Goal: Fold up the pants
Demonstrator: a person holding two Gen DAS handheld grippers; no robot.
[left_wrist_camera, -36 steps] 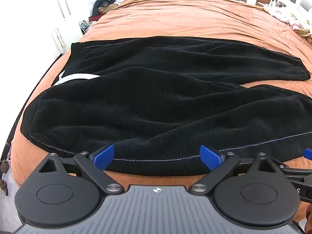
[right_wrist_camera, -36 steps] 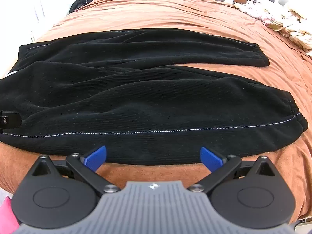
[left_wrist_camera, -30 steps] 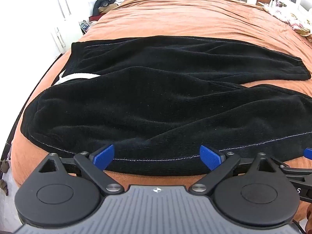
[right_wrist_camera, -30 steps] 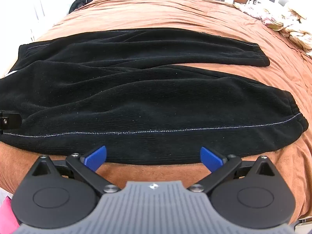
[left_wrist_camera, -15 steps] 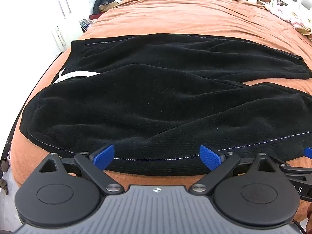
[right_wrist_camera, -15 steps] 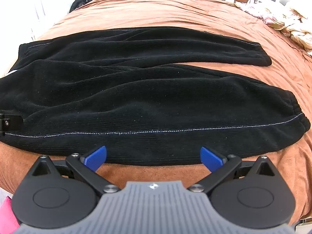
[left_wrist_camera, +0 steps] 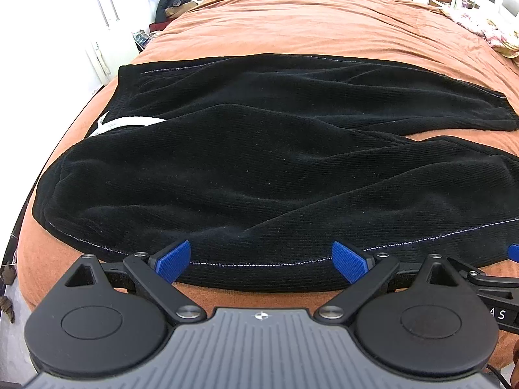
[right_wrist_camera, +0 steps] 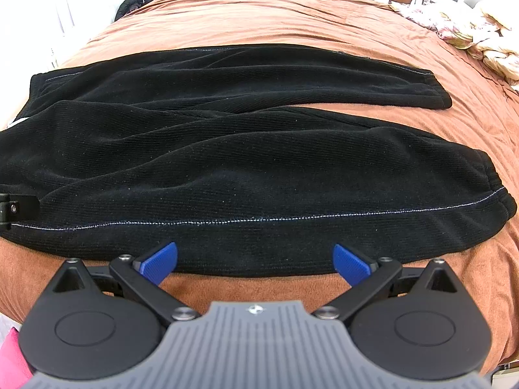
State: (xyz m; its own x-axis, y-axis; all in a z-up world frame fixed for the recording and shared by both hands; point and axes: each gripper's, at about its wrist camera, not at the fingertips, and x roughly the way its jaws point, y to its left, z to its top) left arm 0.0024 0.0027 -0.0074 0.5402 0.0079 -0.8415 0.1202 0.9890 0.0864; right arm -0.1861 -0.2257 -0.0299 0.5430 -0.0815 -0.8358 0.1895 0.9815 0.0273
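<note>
Pants location: one pair of black pants [left_wrist_camera: 259, 162] lies flat across the bed [left_wrist_camera: 308, 22], waist toward the left edge, both legs running right. Far leg straight; near leg angled away from it, orange cover showing in the gap between them toward the cuffs.

Left claw: left claw [left_wrist_camera: 261, 261] wide open, holding nothing; blue pads at the near edge of the pants, roughly at hip level, just over the white-stitched side seam [left_wrist_camera: 259, 263].

Right claw: right claw [right_wrist_camera: 256, 261] wide open, empty; pads at the near edge of the near leg, further toward the cuff [right_wrist_camera: 496, 201].

Step in hand (judged): pinching the near edge at two points, to carry the near leg over onto the far one.

How to do it well: lower both claws so one pad slides under the edge and one stays on top. Bite past the seam, where the cloth looks thicker and less likely to slip. Take both layers of the leg, none of the bed cover. Lift evenly, keep the span taut, lay near seam onto far seam.

Risk: soft ribbed fabric sags between the two grips; loose wrinkles near the crotch may get trapped in the fold.

Count: pants 1; legs 2; claws 2; pads 4; white waist label [left_wrist_camera: 129, 122] 1; crumpled bedding pile [right_wrist_camera: 470, 32] at far right 1.
</note>
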